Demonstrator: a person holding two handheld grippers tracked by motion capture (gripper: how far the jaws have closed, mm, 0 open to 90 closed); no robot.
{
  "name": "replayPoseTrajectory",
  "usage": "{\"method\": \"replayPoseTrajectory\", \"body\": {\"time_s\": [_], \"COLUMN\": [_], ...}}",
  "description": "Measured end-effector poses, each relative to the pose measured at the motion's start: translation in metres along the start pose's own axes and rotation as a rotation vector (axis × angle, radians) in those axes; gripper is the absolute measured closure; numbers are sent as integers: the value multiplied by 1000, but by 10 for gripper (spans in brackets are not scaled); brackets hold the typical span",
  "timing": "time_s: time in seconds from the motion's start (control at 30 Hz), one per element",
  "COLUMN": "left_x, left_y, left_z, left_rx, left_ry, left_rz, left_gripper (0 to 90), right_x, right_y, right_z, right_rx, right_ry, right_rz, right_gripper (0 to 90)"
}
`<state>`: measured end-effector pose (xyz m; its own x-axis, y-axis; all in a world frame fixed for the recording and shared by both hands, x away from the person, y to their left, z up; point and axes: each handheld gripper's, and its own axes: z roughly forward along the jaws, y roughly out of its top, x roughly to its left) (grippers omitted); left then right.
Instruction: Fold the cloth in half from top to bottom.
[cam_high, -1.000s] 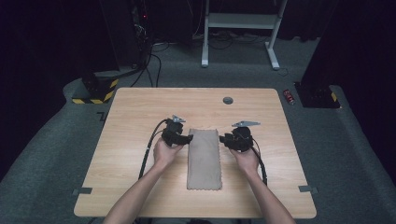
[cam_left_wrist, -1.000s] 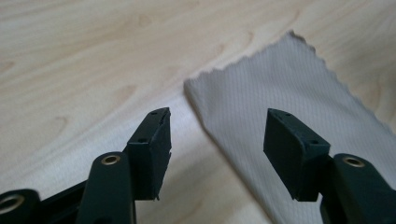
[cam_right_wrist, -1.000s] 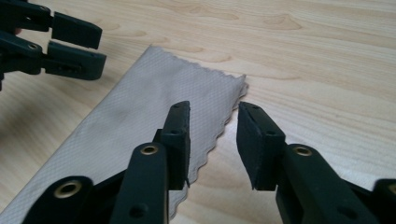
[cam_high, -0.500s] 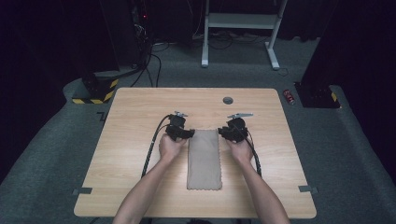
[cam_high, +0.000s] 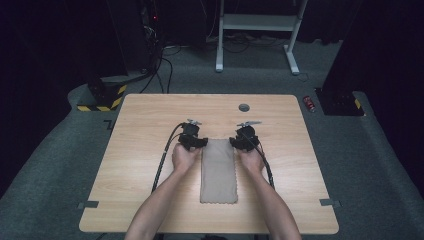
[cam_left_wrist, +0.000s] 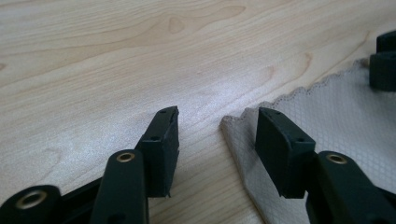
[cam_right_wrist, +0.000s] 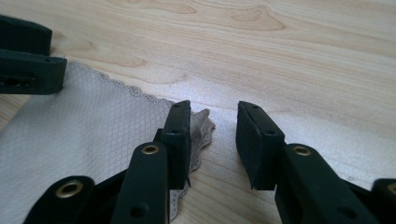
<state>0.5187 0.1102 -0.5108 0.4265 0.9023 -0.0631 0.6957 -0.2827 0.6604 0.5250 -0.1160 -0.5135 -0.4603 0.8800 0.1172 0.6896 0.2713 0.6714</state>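
A beige quilted cloth (cam_high: 218, 170) lies folded into a long strip on the wooden table (cam_high: 140, 165). My left gripper (cam_high: 199, 142) rests low at its far left corner, and my right gripper (cam_high: 236, 141) at its far right corner. In the left gripper view the left gripper (cam_left_wrist: 217, 116) is open and has just been closing, with the scalloped corner of the cloth (cam_left_wrist: 336, 116) between the jaws. In the right gripper view the right gripper (cam_right_wrist: 214, 109) is open and has just been opening. The rumpled corner of the cloth (cam_right_wrist: 84, 126) lies against its left jaw.
A round grommet (cam_high: 244, 107) sits in the table's far middle. Black cables trail from both grippers toward the person. On the floor beyond are a red can (cam_high: 310, 103), a white desk frame (cam_high: 255, 22) and a yellow-black striped block (cam_high: 100, 100).
Both hands have moved inward and slightly away from the person, bringing the grippers down to the cloth's two far corners. The cloth has stayed in place.
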Motion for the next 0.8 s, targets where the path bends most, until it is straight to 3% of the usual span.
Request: {"method": "replayPoseTrajectory", "body": {"time_s": [0.03, 0.07, 0.1, 0.3, 0.5, 0.57, 0.67, 0.8], "left_x": [-4, -4, -8, -9, -13, -17, -17, -11], "left_y": [0, 0, 1, 1, 3, 5, 6, 6], "left_z": [1, 1, 1, 1, 2, 2, 2, 1], "left_rx": [2, 2, 2, 0, 14, 25, 33, 32], "left_ry": [18, 18, 22, -9, -40, -35, -38, -81], "left_rz": [28, 28, 63, 92, 105, 139, 141, 114], "left_gripper": [505, 509, 551, 647, 805, 869, 883, 887], "right_x": [2, 2, 6, 11, 13, 11, 10, 12], "right_y": [0, 0, 0, 0, 1, 1, 1, 1], "right_z": [1, 1, 2, 3, 4, 3, 3, -3], "right_rx": [-3, -3, -1, 0, 3, 5, 7, -4], "right_ry": [-12, -12, -46, -36, -16, -6, -3, -9], "right_rz": [-23, -23, -75, -123, -134, -123, -109, -126], "right_gripper": [667, 667, 695, 817, 883, 885, 888, 892]}}
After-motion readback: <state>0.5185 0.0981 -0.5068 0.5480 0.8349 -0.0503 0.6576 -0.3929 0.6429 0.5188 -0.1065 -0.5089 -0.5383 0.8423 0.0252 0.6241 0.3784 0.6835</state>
